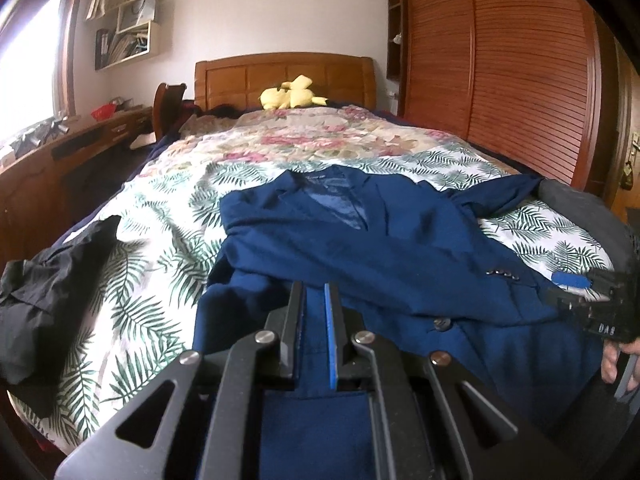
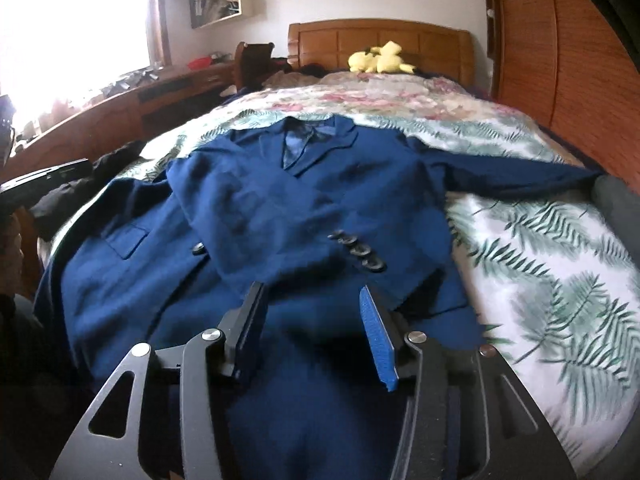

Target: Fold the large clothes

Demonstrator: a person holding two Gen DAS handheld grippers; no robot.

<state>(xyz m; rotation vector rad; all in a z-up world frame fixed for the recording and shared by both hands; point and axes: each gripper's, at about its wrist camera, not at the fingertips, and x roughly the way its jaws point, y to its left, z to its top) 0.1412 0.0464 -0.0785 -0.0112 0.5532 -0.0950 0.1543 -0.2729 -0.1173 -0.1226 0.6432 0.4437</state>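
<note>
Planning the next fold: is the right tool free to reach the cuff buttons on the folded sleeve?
Probably yes: the right tool is open, and the cuff buttons lie uncovered just ahead on the blue blazer.

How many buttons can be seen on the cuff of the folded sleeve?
4, in a row on the sleeve cuff lying across the blue blazer, just beyond the open right gripper. Another could be hidden in the fabric.
</note>
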